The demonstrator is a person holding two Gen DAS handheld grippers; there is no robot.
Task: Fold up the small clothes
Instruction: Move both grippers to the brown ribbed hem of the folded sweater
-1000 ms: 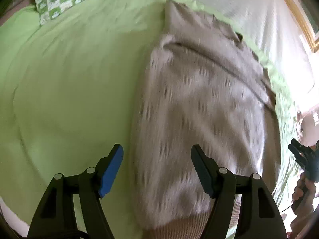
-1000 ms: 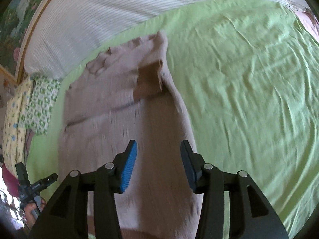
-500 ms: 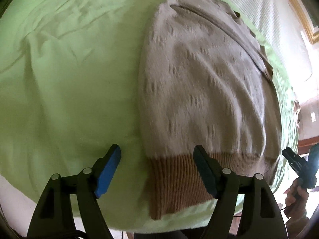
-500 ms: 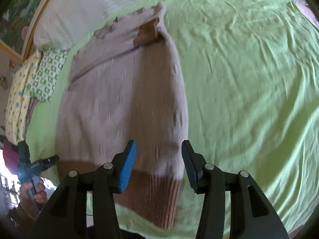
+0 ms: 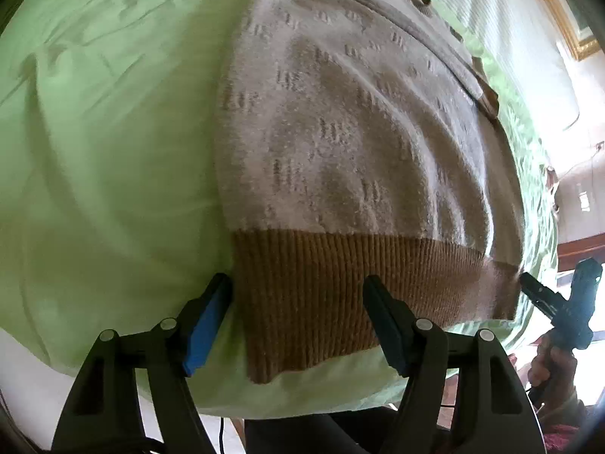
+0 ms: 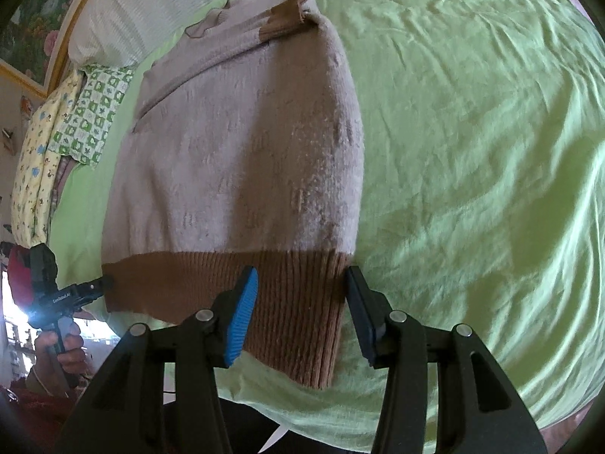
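Observation:
A beige knit sweater (image 5: 340,132) (image 6: 234,151) lies flat on the green sheet, its sleeves folded across the far end. Its brown ribbed hem (image 5: 435,272) (image 6: 170,276) lies at the bed's near edge. My left gripper (image 5: 295,280) hovers over the hem's left corner. Its jaws are closing, with that corner between them, and the pads are not pressing on it. My right gripper (image 6: 300,270) stands open astride the hem's right corner. Each wrist view also shows the other gripper at the hem's far corner, held by a hand.
The green sheet (image 6: 472,151) spreads wide on either side of the sweater. At the head of the bed lie a green-checked pillow (image 6: 87,121), a yellow patterned one (image 6: 34,159) and white striped bedding (image 6: 151,11). The bed's near edge drops off just below the hem.
Both grippers have drawn back from over the sweater's body to its brown hem at the bed's near edge and sunk a little. Neither has taken hold of anything.

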